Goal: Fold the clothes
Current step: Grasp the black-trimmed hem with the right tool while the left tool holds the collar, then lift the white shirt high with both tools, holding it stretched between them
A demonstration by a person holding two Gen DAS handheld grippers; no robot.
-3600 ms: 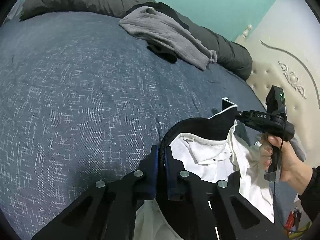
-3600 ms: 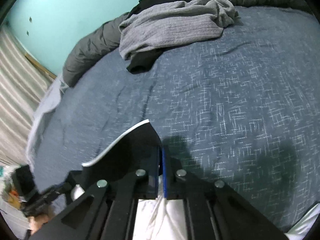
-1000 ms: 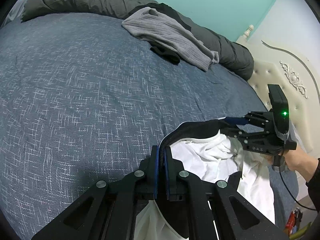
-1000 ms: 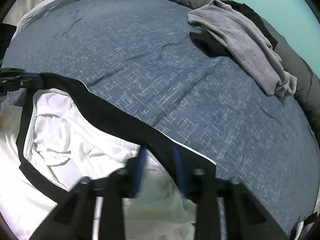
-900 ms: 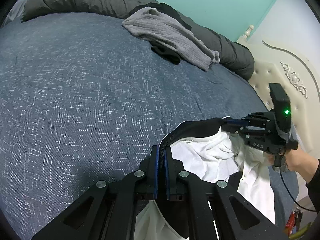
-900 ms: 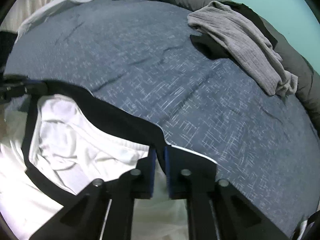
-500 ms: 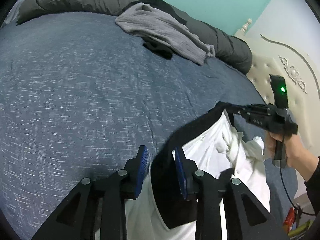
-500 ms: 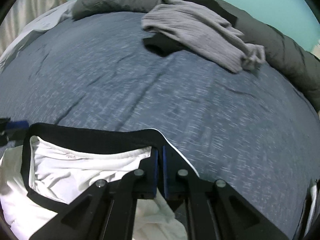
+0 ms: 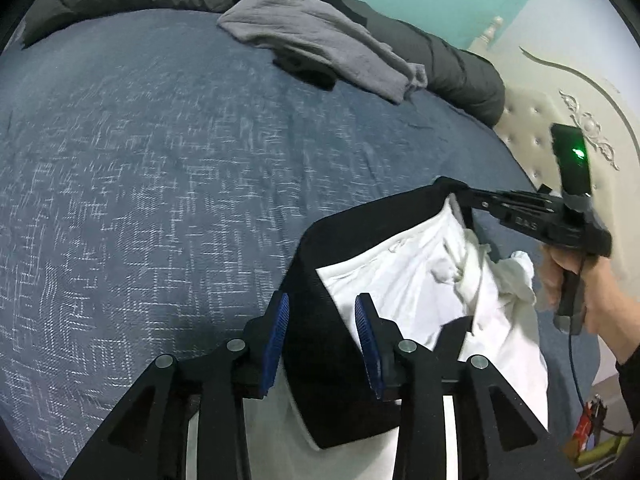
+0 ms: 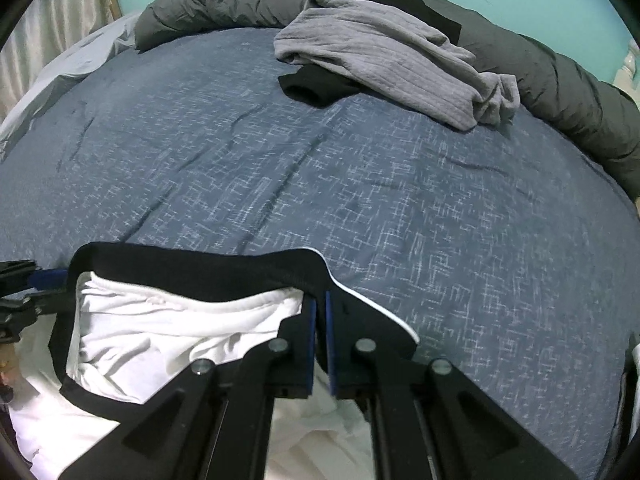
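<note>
Left gripper [image 9: 322,334]: jaws just been opening, black waistband between blue pads, unpressed. White garment with black waistband [image 9: 404,284] at near edge of blue speckled bedspread [image 9: 160,180]. Right gripper [image 10: 321,300]: clamped on waistband's other end.

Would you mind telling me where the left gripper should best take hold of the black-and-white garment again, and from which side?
Grip the black band at its free corner, coming from above. The left gripper, whose jaws have just been opening, straddles that band without pinching it. The right gripper is shut on the other end, so the band runs taut and flat between them, while the white fabric inside is loose and bunched.
</note>
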